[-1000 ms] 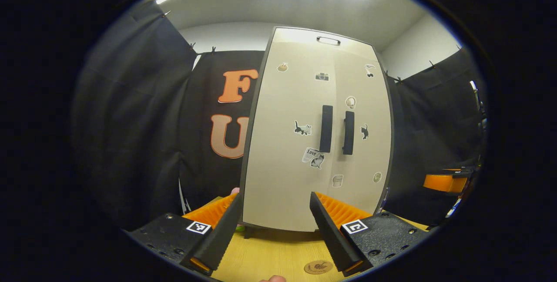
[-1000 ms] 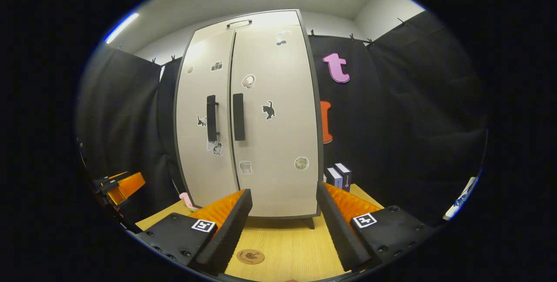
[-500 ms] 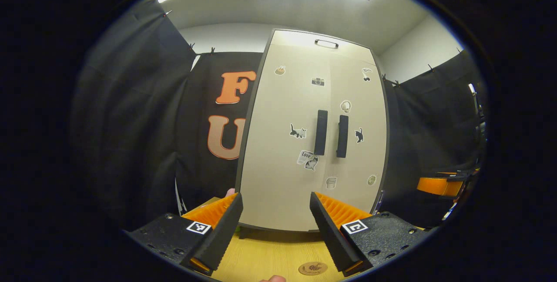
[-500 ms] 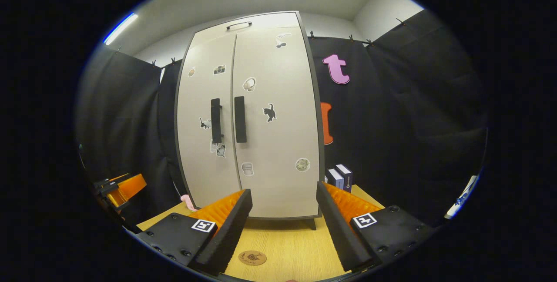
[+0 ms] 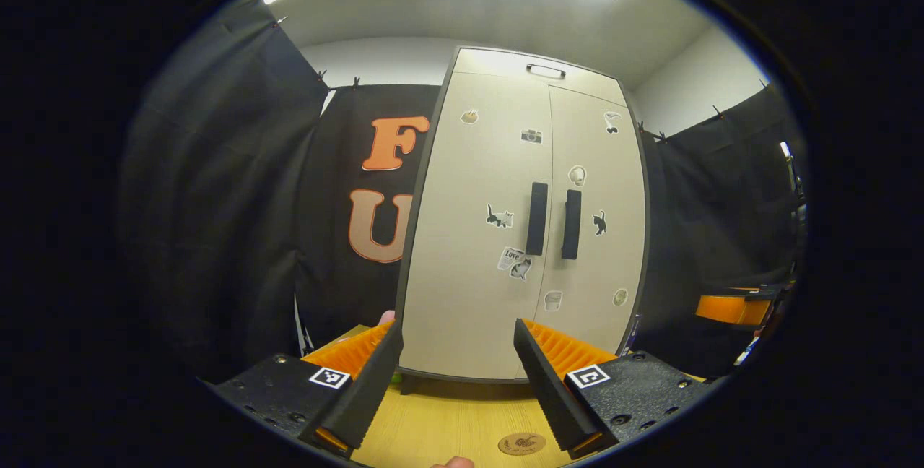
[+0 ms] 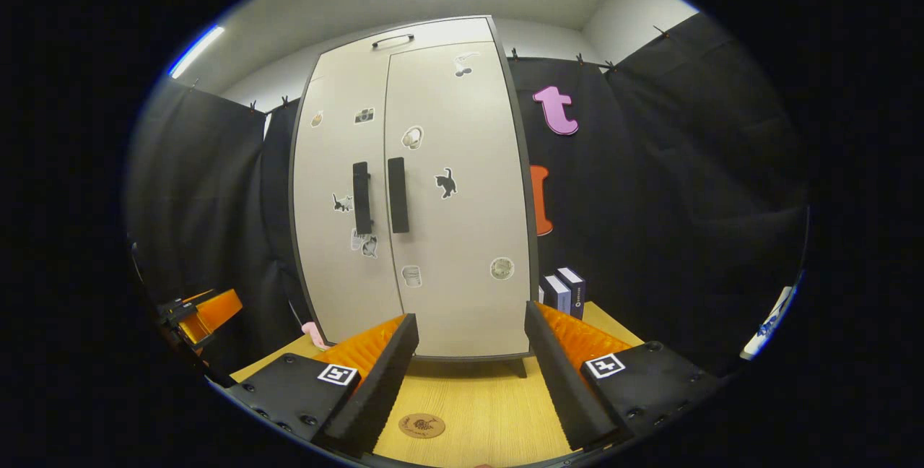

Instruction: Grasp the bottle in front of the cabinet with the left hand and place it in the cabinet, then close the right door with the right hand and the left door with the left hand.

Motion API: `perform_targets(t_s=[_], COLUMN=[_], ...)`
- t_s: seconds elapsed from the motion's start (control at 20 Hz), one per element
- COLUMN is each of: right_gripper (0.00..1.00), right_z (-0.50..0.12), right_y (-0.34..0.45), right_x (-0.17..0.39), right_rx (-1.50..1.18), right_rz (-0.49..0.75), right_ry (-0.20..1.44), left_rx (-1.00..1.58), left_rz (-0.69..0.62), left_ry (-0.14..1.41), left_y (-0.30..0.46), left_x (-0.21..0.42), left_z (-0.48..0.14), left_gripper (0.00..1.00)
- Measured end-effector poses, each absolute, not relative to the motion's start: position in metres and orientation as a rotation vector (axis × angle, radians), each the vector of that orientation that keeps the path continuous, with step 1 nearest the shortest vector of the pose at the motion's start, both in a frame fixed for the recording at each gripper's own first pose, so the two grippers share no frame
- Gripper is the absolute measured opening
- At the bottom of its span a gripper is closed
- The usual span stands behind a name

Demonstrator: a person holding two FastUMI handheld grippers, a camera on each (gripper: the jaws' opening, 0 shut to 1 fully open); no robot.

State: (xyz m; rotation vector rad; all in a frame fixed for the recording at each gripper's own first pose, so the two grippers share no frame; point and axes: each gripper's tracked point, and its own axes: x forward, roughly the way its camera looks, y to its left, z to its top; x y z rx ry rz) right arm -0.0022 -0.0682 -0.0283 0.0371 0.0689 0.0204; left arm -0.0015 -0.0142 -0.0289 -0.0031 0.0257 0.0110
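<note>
The tall beige two-door cabinet [image 5: 523, 230] with dark edging is seen standing on the pale wooden tabletop [image 5: 447, 421], straight ahead of the left gripper [image 5: 456, 388] and set well back from it. Both doors are seen flush and shut: the left door [image 5: 473, 237] and the right door [image 5: 595, 237] meet at a thin vertical seam, and the two black upright bar handles [image 5: 552, 221] stand side by side along it. From this the closing steps are judged to be done already.

The left gripper is held wide open, with nothing between its fingers. In the right gripper view, the right gripper [image 6: 469, 385] is likewise spread wide and empty, and the same cabinet is faced squarely.

The bottle is not made out on the tabletop in front of the cabinet; it is judged to be shut away inside, though this cannot be confirmed. A small round brown disc [image 5: 521, 443] lies flat on the wood just ahead of the left gripper's fingers. Two small dark boxes [image 6: 563, 292] are seen standing upright beside the cabinet's right flank.

No further reach toward the doors is judged to be needed. Each door lies directly ahead of its own gripper, with its long axis upright.
</note>
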Motion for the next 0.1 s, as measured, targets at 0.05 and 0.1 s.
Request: perform_targets(t_s=[0.05,0.1], right_gripper=[0.98,0.98], right_z=[-0.0288,-0.0288], right_y=[-0.068,-0.0679], right_x=[-0.0015,-0.0019], right_rx=[0.039,0.039], right_rz=[0.021,0.021], right_ry=[0.07,0.073], left_rx=[-0.004,-0.002], left_rz=[0.01,0.008], left_ry=[0.025,0.025], left_y=[-0.0145,-0.0158], left_x=[-0.0015,-0.0026], left_z=[-0.0287,-0.0287], left_gripper=[0.94,0.94])
